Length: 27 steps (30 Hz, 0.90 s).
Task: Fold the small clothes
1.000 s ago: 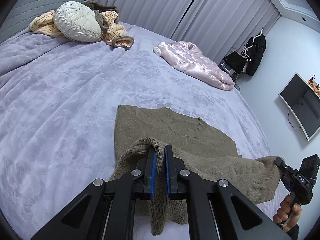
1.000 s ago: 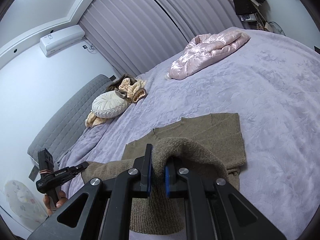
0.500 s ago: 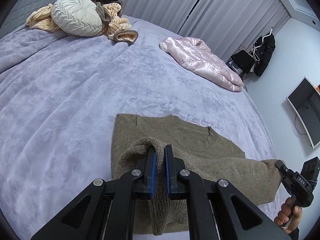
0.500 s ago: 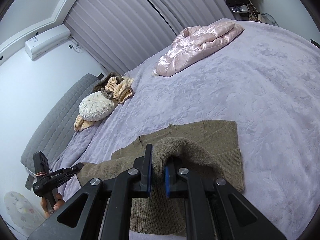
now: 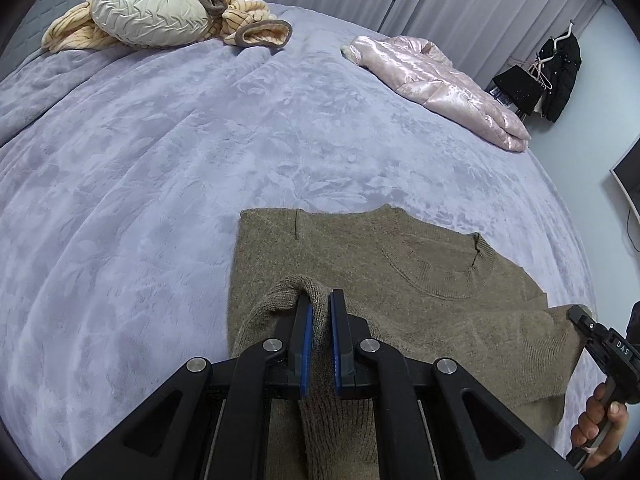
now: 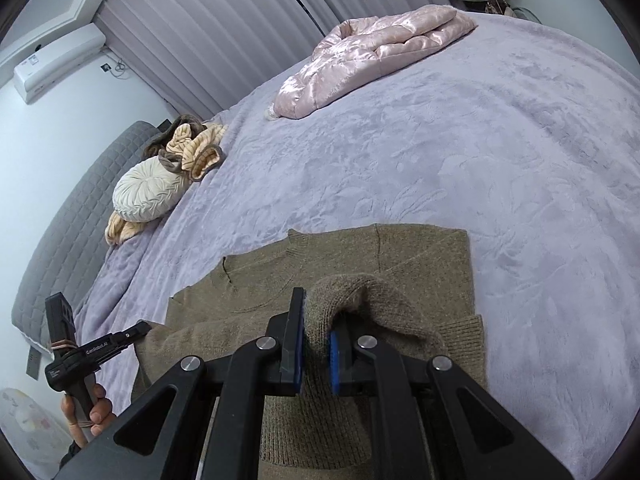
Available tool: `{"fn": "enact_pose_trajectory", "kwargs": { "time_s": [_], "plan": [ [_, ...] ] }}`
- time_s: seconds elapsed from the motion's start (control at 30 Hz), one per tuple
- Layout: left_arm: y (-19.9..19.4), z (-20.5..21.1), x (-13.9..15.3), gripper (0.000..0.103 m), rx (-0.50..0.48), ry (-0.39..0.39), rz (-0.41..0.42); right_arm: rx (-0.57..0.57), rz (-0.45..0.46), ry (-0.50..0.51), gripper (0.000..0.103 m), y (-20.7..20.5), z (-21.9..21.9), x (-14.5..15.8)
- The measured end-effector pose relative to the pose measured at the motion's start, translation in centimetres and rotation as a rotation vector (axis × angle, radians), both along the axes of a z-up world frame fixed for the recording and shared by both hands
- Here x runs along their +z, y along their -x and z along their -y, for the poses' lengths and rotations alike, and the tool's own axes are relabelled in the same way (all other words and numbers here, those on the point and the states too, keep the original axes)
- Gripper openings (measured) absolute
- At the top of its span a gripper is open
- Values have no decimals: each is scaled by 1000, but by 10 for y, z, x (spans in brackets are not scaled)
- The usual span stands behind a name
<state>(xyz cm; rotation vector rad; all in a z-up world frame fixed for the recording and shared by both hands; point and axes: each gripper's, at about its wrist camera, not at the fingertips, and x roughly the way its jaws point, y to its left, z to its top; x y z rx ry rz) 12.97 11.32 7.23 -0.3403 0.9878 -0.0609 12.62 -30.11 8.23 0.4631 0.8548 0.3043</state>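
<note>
Knitwear first: in the left wrist view, the left claw (image 5: 320, 312) is clamped on the hem of an olive-brown knitted sweater (image 5: 420, 264) lying on the lilac plush bed (image 5: 160, 160), collar farthest away.

In the right wrist view, the right claw (image 6: 316, 320) pinches the sweater's other hem corner.

Judged step: folding bottom over; next, lay the hem at the collar and release.

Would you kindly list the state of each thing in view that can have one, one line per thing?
Brown sweater: collar end flat on the bed, near edge lifted and partly folded over it.
Left gripper: shut on the sweater's lifted edge.
Right gripper: shut on the sweater's lifted edge.
Pink jacket: lying loosely folded on the bed.
Striped garment: crumpled beside the round cushion.
Curtains: drawn closed.
</note>
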Motion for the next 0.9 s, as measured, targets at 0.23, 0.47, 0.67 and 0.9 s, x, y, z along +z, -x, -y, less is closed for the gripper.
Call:
{"fn": "enact_pose_trajectory", "kwargs": {
  "time_s": [0.23,0.47,0.67,0.9],
  "plan": [
    [-18,-1,-14,9,2,1,-26,-10,-30,20,10,-16,0,-13],
    [-30,-3,-29,9,8,11,-56,-18,-58,34,10,-32,0,-25],
    [-40,-3,-42,9,9,12,-81,-22,-90,63,10,-44,-3,-38],
    [-46,-9,-45,10,12,70,-121,-29,-149,65,12,-52,-4,-52]
  ]
}}
